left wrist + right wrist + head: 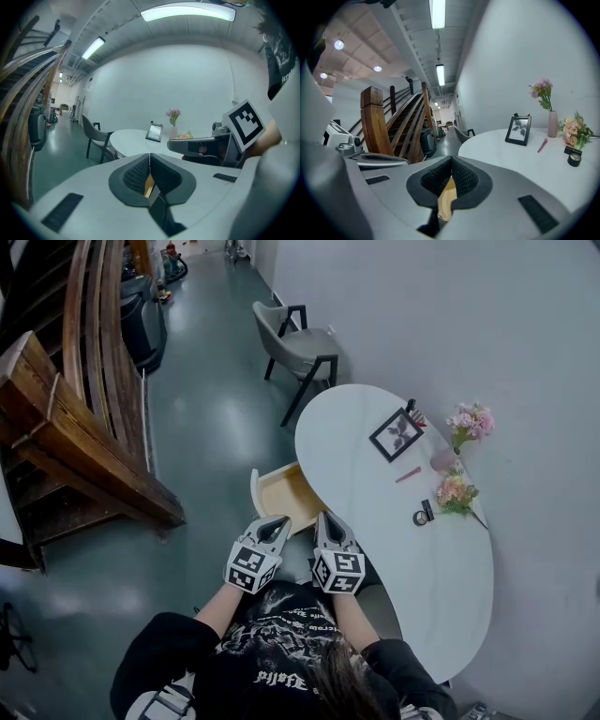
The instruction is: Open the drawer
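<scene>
**Drawer pulled out, both grippers closed at its near edge**

Drawer (284, 495) sticks out from the left edge of the white oval table (375, 531) in the head view. Its pale wood inside is showing and its front panel is turned toward the green floor (206, 427).

Left gripper (150, 156) has its jaws together, with the ribbed pads meeting at the tips. Only a sliver of light wood shows through the slit below them, and nothing is seen clamped.

Right gripper (451, 161) is the same: tips closed on each other, with pale wood visible through the gap under the pads.

In the head view both grippers sit side by side just at the drawer's near end, pointing at it, with the marker cubes toward the person. I cannot tell whether either one touches the wood.

On the tabletop, well apart from the drawer:
- a black picture frame (396, 434)
- a pink pen (408, 474)
- a small round black item (422, 517)
- a vase of pink flowers (470, 421)
- a second bouquet (456, 491)

A grey chair (295, 343) stands beyond the table's far end. A wooden staircase (84, 427) runs along the left.
</scene>
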### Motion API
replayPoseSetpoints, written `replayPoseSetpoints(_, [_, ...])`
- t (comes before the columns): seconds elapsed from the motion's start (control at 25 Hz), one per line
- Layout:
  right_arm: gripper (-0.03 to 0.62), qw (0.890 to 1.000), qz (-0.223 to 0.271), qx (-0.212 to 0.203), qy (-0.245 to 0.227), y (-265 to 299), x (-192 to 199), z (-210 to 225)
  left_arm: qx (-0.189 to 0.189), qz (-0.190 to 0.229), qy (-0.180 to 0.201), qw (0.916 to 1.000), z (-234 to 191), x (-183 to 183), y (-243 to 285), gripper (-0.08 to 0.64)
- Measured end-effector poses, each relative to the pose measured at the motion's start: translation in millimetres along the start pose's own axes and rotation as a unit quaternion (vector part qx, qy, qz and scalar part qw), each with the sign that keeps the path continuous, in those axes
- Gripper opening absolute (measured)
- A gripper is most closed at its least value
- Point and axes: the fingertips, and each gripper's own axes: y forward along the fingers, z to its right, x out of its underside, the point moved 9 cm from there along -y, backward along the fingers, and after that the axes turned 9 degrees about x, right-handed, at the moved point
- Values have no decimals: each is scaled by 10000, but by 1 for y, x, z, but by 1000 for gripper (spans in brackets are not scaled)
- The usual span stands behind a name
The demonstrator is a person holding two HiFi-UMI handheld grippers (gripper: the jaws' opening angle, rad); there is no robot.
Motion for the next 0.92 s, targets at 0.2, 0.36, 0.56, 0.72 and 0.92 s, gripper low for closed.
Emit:
replayPoseSetpoints(0.2, [26,10000,-16,78,-34,-3,2,1,5,14,58,10000,2,-1,-3,26])
replayPoseSetpoints(0.36, [25,10000,16,81,-43,-6,3,1,-7,81,62,9999,1,-2,-4,25])
replayPoseSetpoints(0.56, [26,9999,39,123,-62,-8,6,1,-59,80,75,9999,1,0,-5,25])
replayPoseSetpoints(0.72, [26,9998,68,148,-88,-11,4,1,-61,66,108,9999,4,0,-6,25])
replayPoseSetpoints(0.92, [25,9997,73,174,-133,-12,6,0,-77,63,171,9998,4,1,-6,25])
